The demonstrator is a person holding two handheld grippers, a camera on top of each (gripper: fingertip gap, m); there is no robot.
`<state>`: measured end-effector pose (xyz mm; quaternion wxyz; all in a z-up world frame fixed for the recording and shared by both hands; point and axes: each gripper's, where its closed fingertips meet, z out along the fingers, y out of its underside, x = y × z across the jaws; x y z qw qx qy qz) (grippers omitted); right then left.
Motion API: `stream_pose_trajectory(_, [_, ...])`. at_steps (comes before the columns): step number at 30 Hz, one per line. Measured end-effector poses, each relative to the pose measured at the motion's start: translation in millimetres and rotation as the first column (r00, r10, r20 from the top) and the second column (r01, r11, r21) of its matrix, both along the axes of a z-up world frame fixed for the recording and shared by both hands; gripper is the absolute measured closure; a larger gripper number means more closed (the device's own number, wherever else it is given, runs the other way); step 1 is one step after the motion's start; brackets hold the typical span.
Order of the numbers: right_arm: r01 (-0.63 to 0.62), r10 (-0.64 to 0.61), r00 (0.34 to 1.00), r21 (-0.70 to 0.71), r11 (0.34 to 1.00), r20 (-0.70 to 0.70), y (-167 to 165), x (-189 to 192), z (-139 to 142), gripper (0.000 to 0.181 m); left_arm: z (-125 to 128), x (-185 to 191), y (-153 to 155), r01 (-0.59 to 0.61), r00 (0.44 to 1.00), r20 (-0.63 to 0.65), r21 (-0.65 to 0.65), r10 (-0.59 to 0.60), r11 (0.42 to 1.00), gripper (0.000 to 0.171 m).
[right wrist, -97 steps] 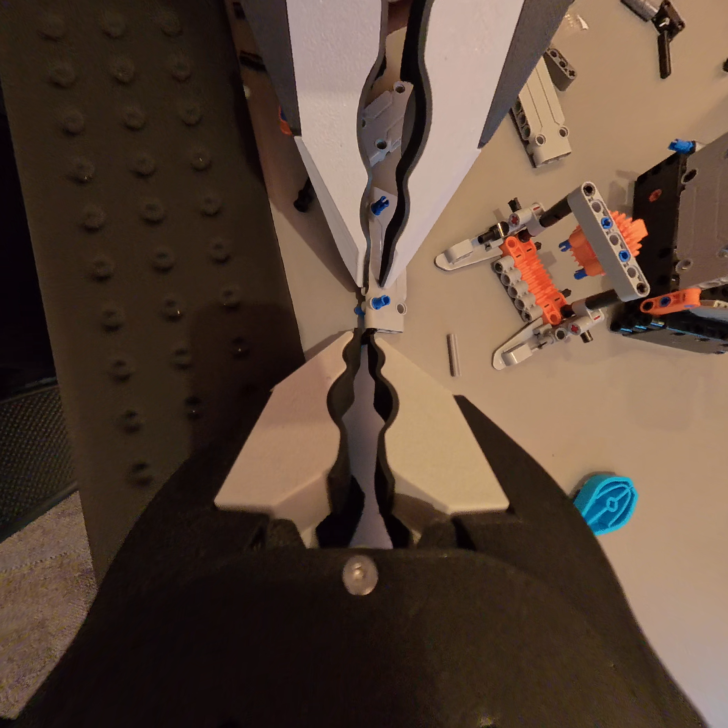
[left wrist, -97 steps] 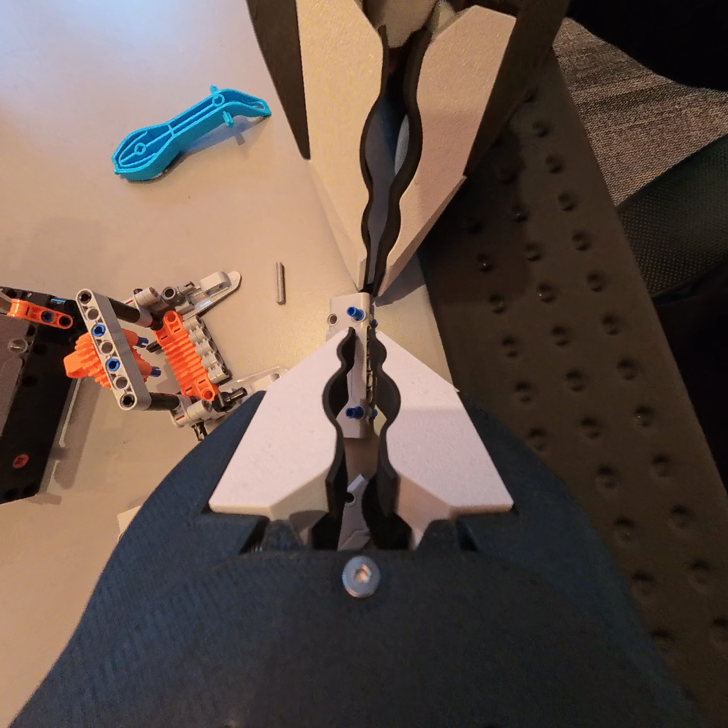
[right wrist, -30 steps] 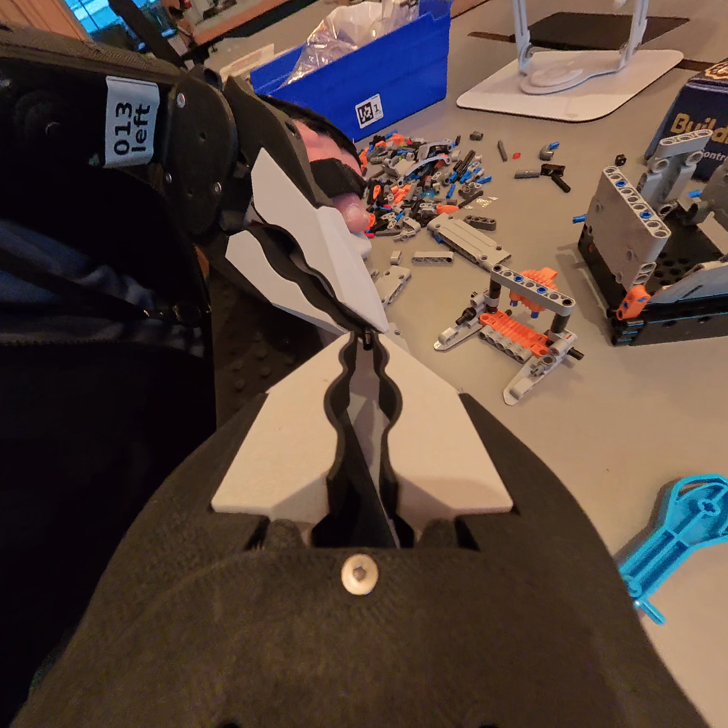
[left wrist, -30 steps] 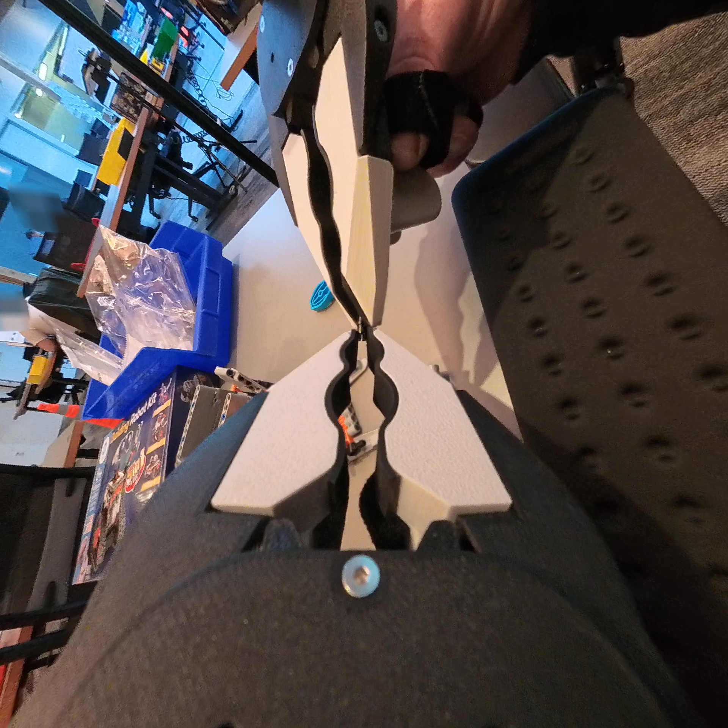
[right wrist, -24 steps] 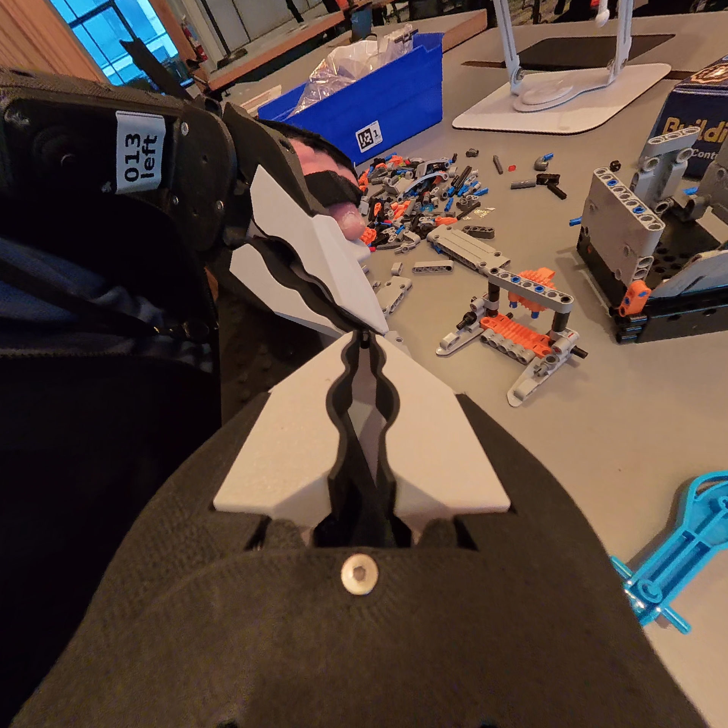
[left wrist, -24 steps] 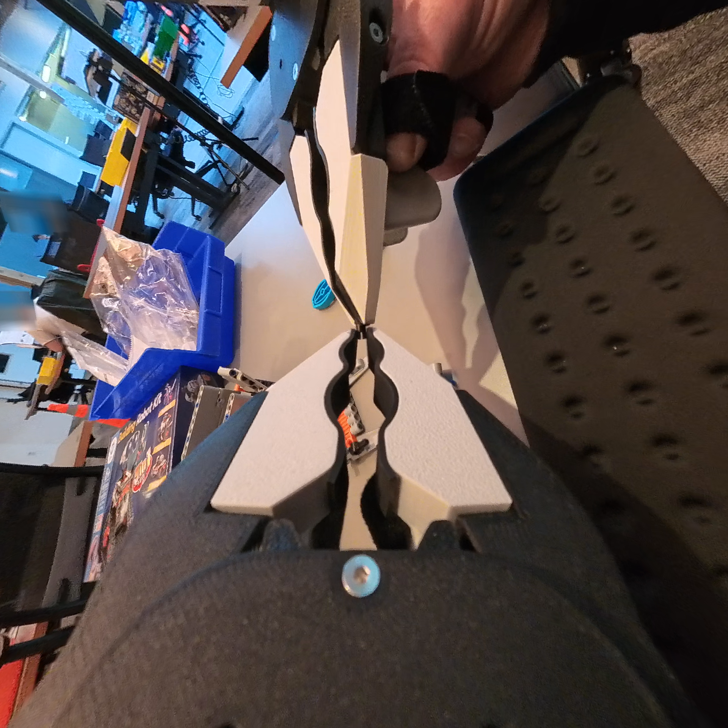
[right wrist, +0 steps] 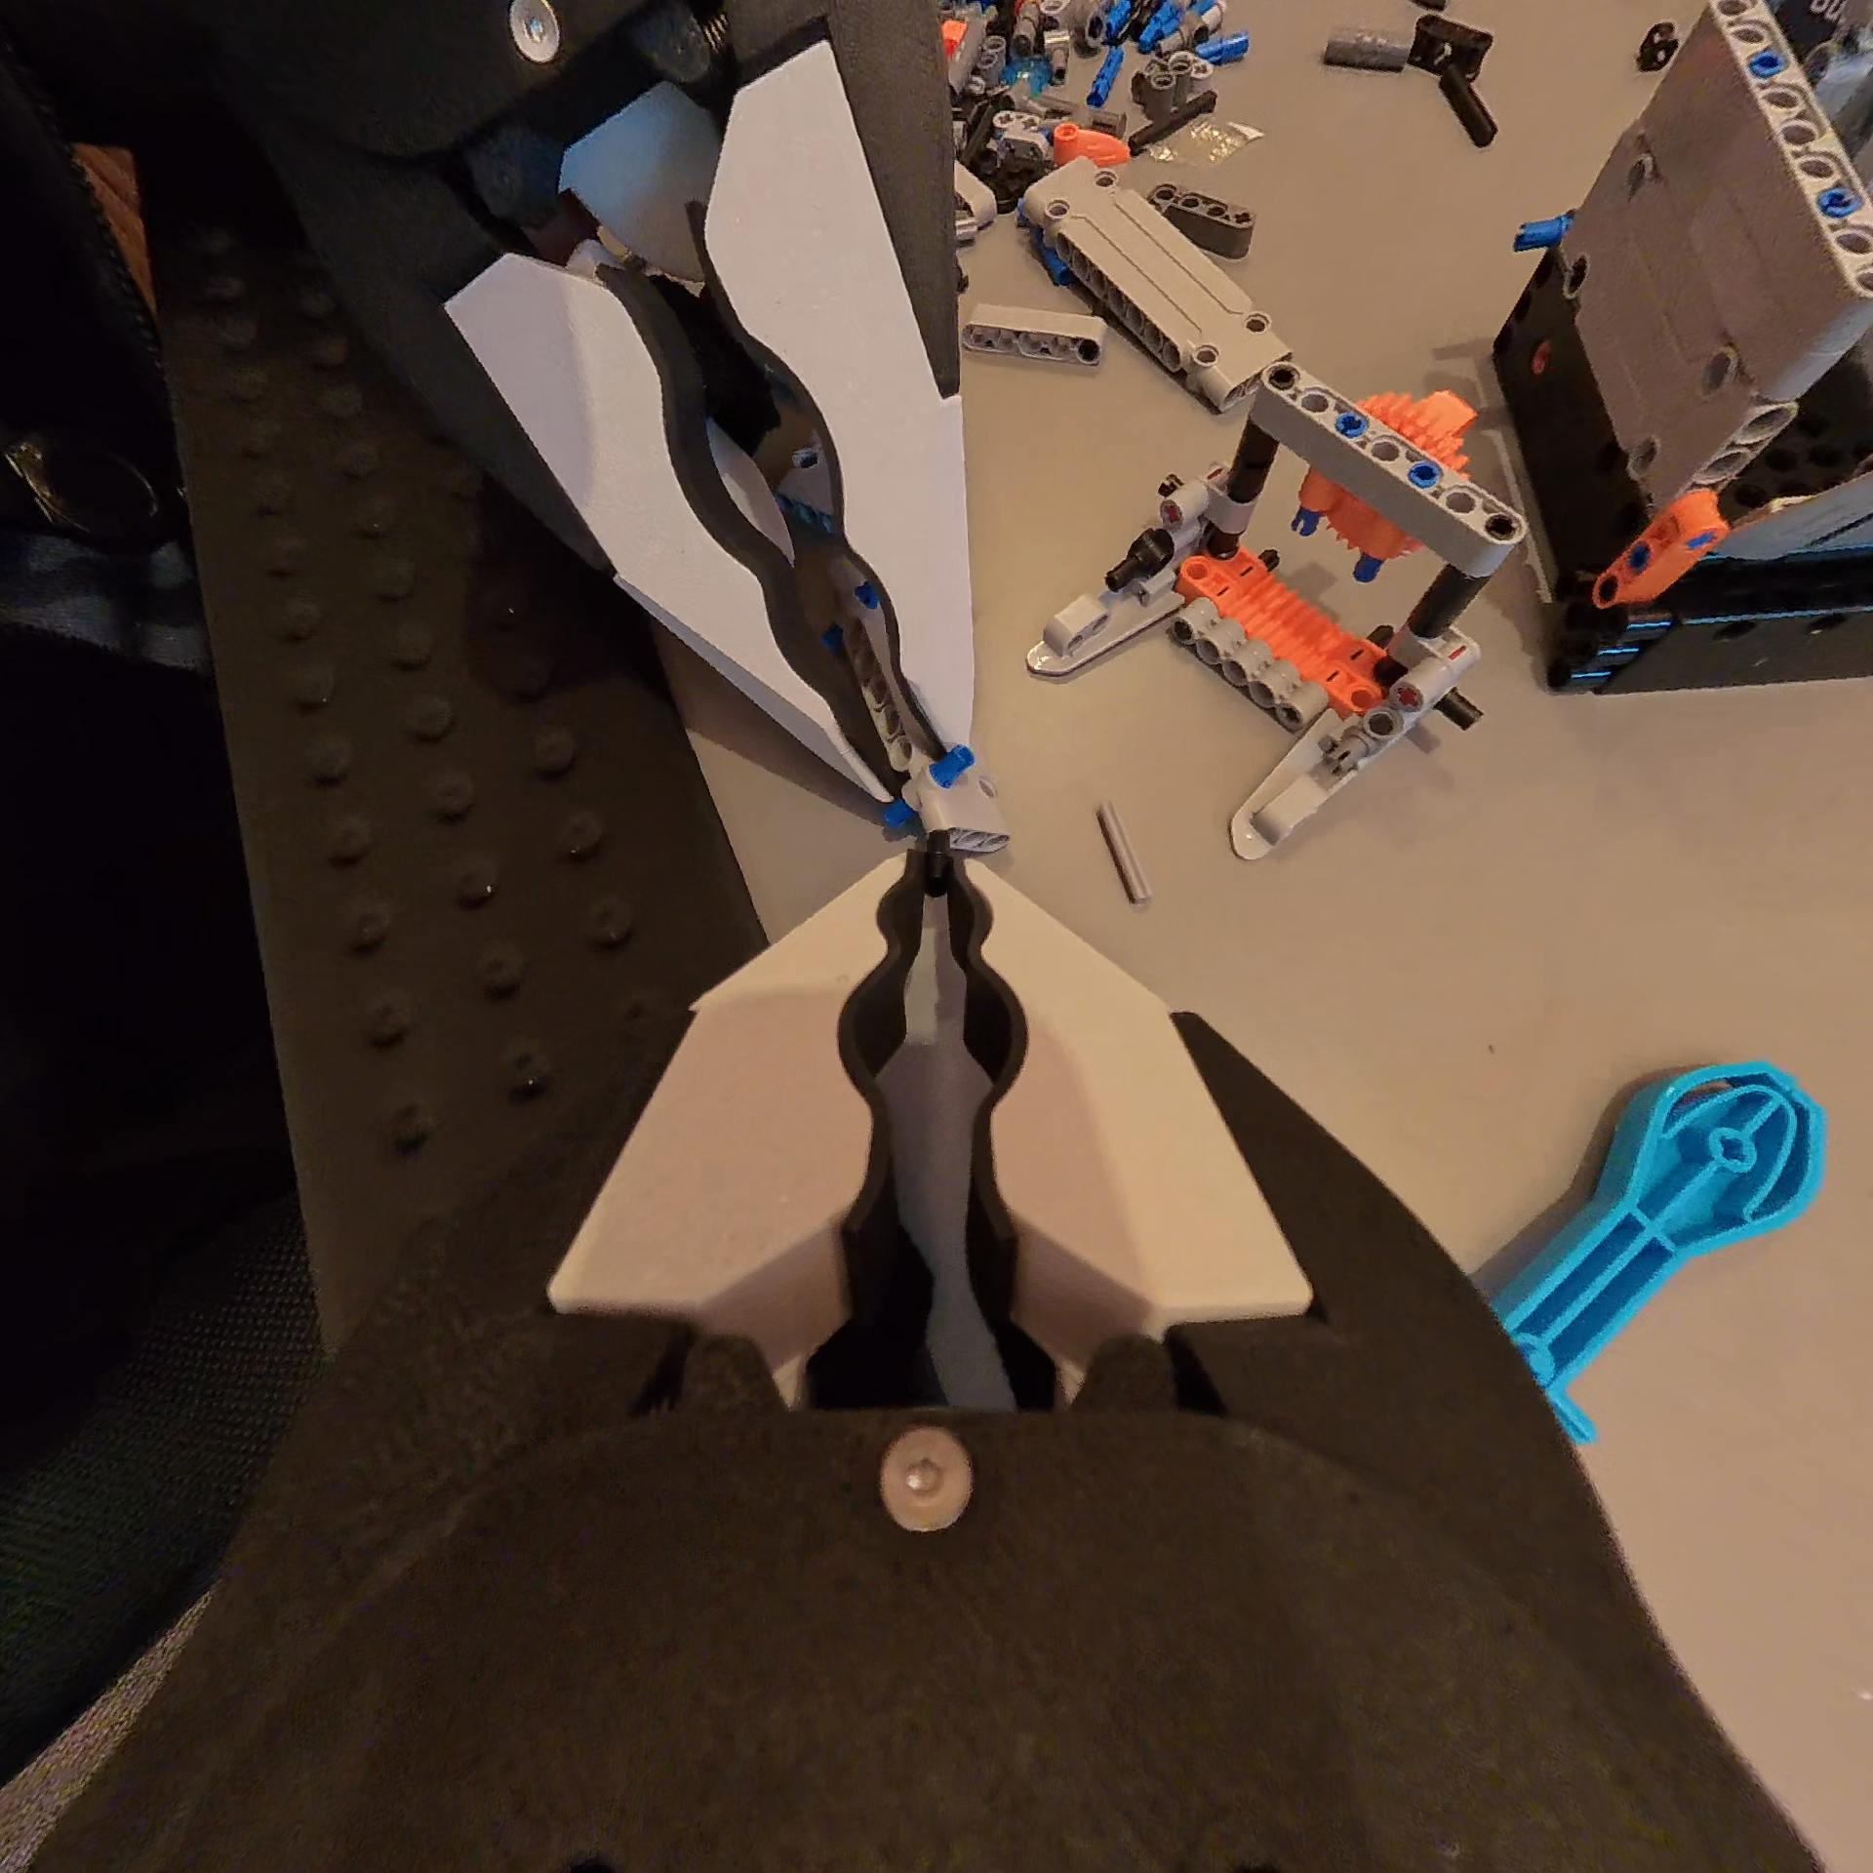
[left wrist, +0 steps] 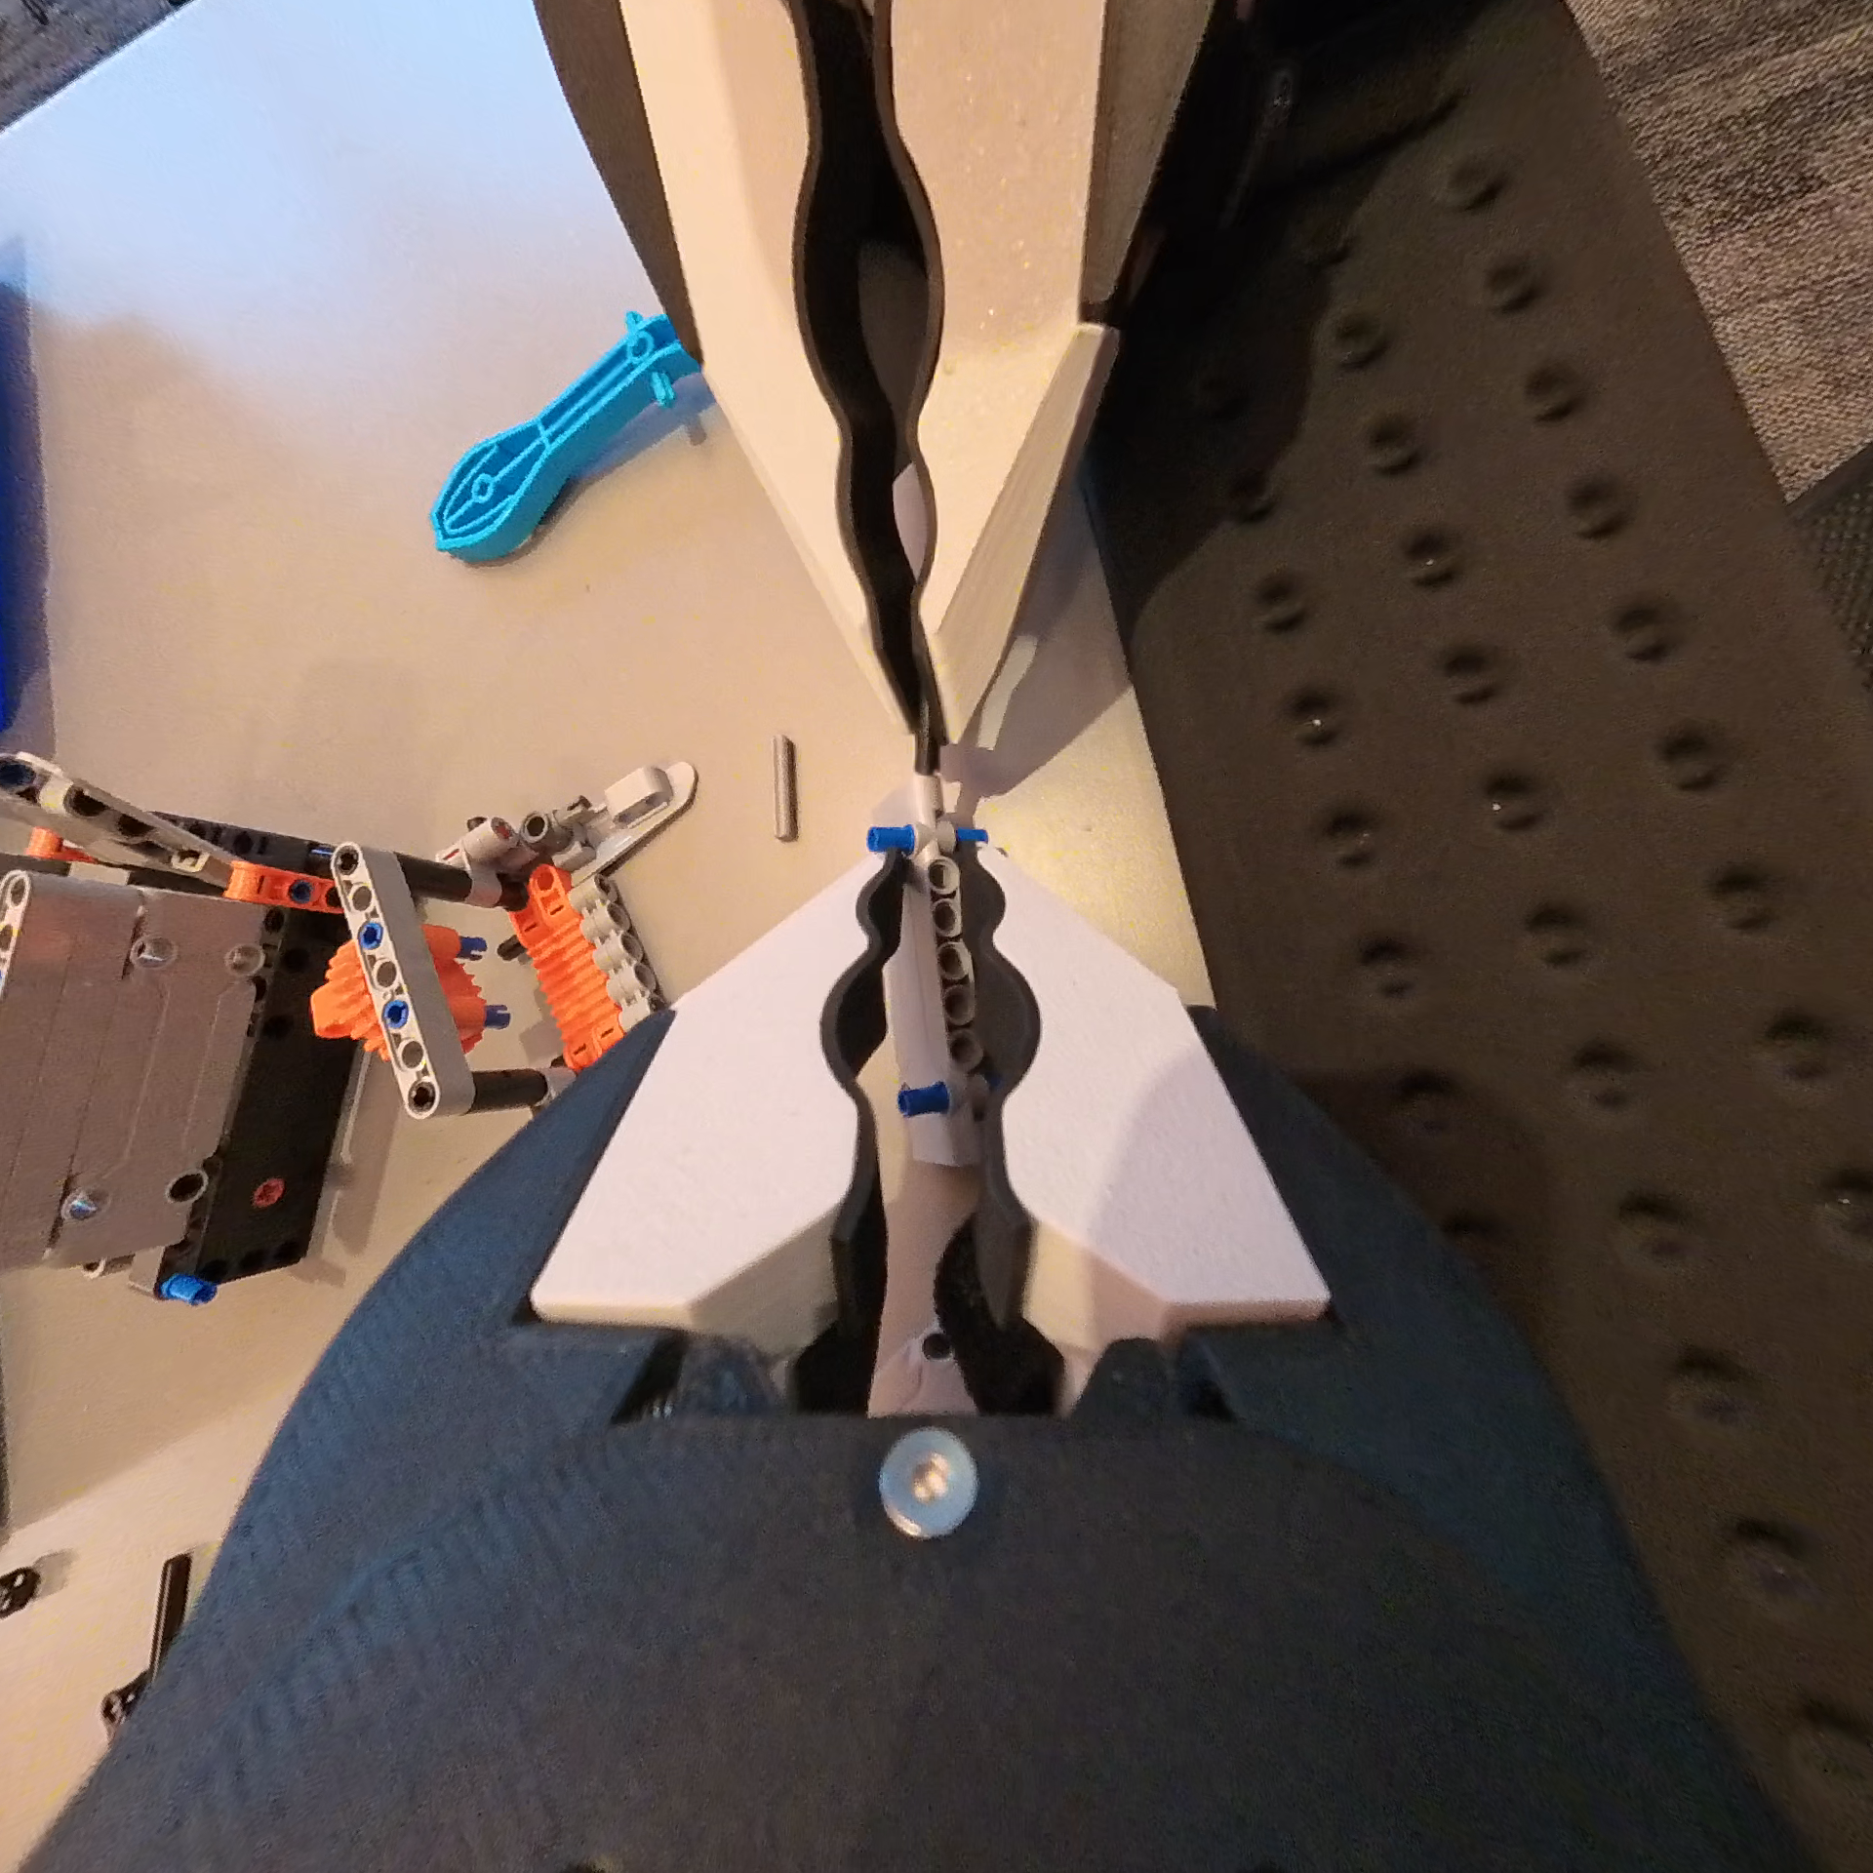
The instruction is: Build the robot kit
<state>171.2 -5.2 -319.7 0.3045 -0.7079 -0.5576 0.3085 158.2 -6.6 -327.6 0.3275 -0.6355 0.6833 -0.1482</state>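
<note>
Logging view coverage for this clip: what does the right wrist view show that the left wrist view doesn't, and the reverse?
Right wrist view only: the pile of loose building parts and a flat grey panel.

Left wrist view only: the holes along the grey beam clamped in the left gripper.

Both: right gripper pinching a black pin at the beam's end, orange gear assembly, blue tool, small grey axle.

Dim warm light, wide-angle distortion

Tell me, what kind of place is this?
Probably a worktable for building with toy construction bricks: a loose pile of parts, a half-built orange and grey model, and a grey tabletop.
</note>
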Motion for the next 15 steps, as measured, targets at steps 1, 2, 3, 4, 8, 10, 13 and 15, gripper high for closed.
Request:
stream_pose_trajectory(1, [0.000, 0.000, 1.000, -0.001, 1.000, -0.002, 0, 0, 0, 0.179, 0, 0, 0, -0.002, 1.000, 0.004, -0.001, 0.002, 1.000, 0.163])
stream_pose_trajectory(2, [0.002, -0.002, 1.000, 0.000, 1.000, -0.006, 1, 1, 0, 0.179, 0, 0, 0, -0.003, 1.000, 0.007, -0.004, 0.003, 1.000, 0.164])
stream_pose_trajectory(3, [0.005, -0.005, 1.000, 0.000, 1.000, -0.008, 2, 1, 0, 0.179, 0, 1, 0, -0.004, 1.000, 0.011, -0.013, 0.004, 1.000, 0.164])
stream_pose_trajectory(4, [0.004, -0.004, 1.000, 0.001, 1.000, -0.008, 2, 1, -1, 0.179, 1, 1, 0, -0.007, 1.000, 0.018, -0.023, 0.007, 1.000, 0.164])
stream_pose_trajectory(8, [-0.003, 0.003, 1.000, 0.006, 1.000, -0.002, 3, 0, -2, 0.179, 1, 2, 1, -0.012, 0.999, 0.035, -0.038, 0.014, 0.999, 0.164])
stream_pose_trajectory(10, [-0.003, 0.004, 1.000, 0.006, 1.000, -0.010, 4, -1, -1, 0.179, 2, 2, 2, -0.015, 0.999, 0.042, -0.037, 0.016, 0.999, 0.164])
stream_pose_trajectory(13, [-0.009, 0.009, 0.998, -0.002, 1.000, -0.057, 5, 0, 6, 0.179, 7, 2, 3, -0.020, 0.996, 0.082, -0.062, 0.025, 0.998, 0.165])
stream_pose_trajectory(15, [-0.015, 0.013, 0.993, -0.018, 1.000, -0.117, 5, 0, 15, 0.179, 15, 4, 3, -0.021, 0.992, 0.123, -0.070, 0.029, 0.997, 0.165])
